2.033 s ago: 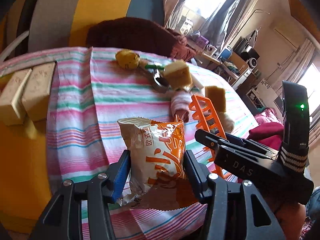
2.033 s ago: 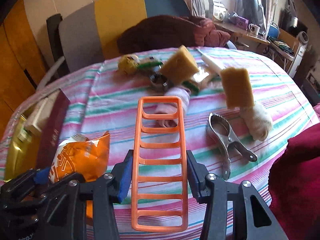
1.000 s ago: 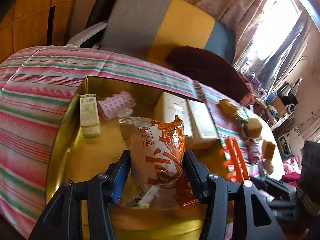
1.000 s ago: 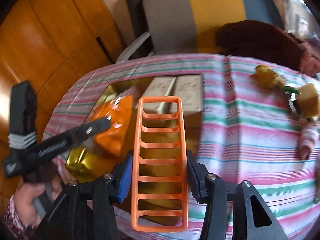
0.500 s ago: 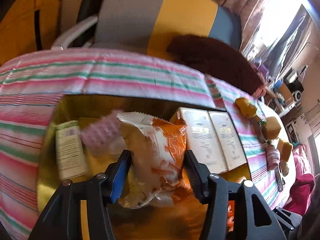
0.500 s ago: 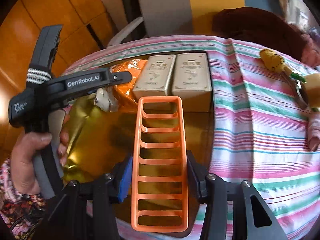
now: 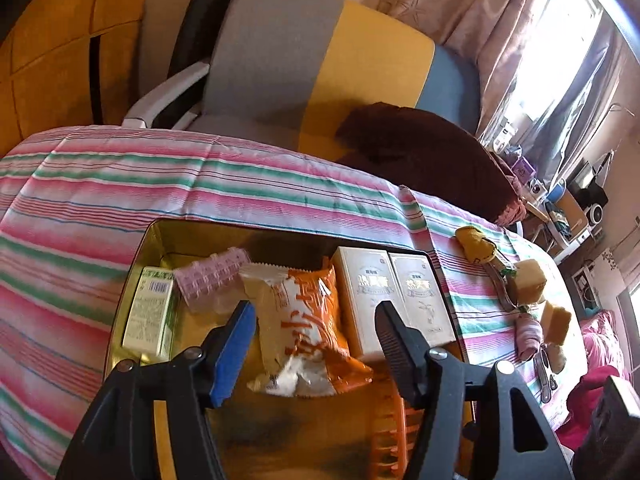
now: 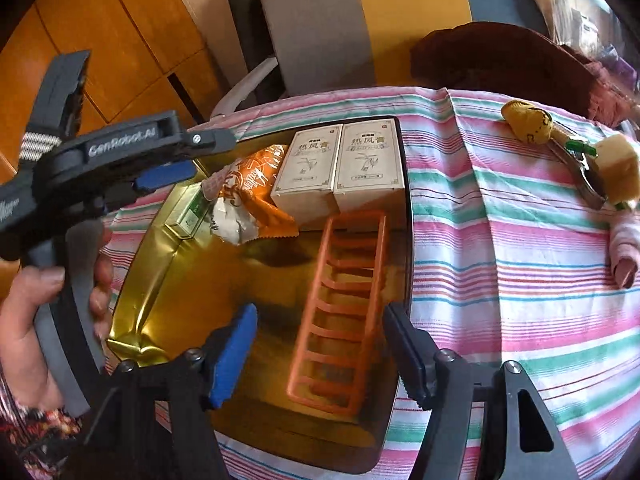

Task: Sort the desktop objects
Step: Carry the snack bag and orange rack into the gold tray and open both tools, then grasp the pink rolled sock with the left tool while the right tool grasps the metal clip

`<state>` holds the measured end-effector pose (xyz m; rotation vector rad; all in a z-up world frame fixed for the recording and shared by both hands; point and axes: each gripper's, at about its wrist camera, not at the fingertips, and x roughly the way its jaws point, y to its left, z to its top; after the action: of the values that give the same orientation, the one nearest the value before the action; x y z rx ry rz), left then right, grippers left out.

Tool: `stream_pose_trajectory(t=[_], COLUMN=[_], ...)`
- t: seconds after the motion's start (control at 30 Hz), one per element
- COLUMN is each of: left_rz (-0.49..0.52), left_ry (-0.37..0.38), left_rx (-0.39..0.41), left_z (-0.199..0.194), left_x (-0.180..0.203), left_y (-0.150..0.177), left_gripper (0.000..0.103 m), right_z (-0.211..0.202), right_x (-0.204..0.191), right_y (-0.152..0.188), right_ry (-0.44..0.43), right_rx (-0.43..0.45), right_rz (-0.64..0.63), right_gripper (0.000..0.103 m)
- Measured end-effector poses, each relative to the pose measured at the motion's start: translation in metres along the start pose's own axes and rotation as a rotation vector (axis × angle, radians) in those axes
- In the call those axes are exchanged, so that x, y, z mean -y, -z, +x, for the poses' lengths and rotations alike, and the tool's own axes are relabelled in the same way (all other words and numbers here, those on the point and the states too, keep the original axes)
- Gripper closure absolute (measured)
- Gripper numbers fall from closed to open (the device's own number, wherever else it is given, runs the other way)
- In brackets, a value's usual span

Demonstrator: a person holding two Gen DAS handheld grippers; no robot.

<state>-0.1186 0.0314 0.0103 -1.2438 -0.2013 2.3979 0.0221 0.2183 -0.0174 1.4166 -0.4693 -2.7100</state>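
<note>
Lying in the tray [image 8: 132,272], the rack [image 8: 340,304] ran toward twelve o'clock between the right gripper's [image 8: 320,344] just-opened, released jaws.

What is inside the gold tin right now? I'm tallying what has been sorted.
The gold tin holds two cream boxes, an orange snack bag, an orange plastic rack, a pink hair roller and a small green-and-white box. Anything under the bag is covered.

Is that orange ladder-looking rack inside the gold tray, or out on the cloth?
Inside. The orange rack lies in the gold tray, beside the snack packet.
</note>
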Motion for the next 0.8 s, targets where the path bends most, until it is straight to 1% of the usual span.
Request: stream_pose_trajectory(t=[0.1, 0.17, 0.27, 0.37, 0.5, 0.63, 0.7, 0.8], left_rz=[-0.011, -0.022, -0.022, -0.004, 0.022, 0.039, 0.058, 0.091], left_ry=[-0.008, 0.012, 0.012, 0.02, 0.031, 0.045, 0.047, 0.054], left_rx=[0.013, -0.001, -0.008, -0.013, -0.017, -0.016, -0.022, -0.029], left_z=[-0.006, -0.007, -0.01, -0.012, -0.014, -0.017, -0.018, -0.019], left_x=[0.004, 0.008, 0.018, 0.034, 0.057, 0.079, 0.09, 0.106], left_y=[0.011, 0.019, 0.029, 0.037, 0.047, 0.057, 0.06, 0.065], left_gripper=[0.04, 0.04, 0.04, 0.04, 0.04, 0.04, 0.04, 0.04], right_z=[-0.008, -0.015, -0.027, -0.039, -0.049, -0.058, -0.064, -0.073], right_x=[0.001, 0.006, 0.018, 0.033, 0.054, 0.072, 0.087, 0.106], right_y=[-0.002, -0.002, -0.002, -0.001, 0.001, 0.003, 0.005, 0.005], right_ry=[-0.016, -0.013, -0.015, 0.006, 0.034, 0.126, 0.199, 0.251], right_rx=[0.025, 0.042, 0.07, 0.103, 0.117, 0.119, 0.125, 0.143], right_rz=[0.01, 0.019, 0.047, 0.07, 0.103, 0.099, 0.104, 0.123], right_gripper=[0.037, 0.037, 0.037, 0.037, 0.037, 0.037, 0.037, 0.036])
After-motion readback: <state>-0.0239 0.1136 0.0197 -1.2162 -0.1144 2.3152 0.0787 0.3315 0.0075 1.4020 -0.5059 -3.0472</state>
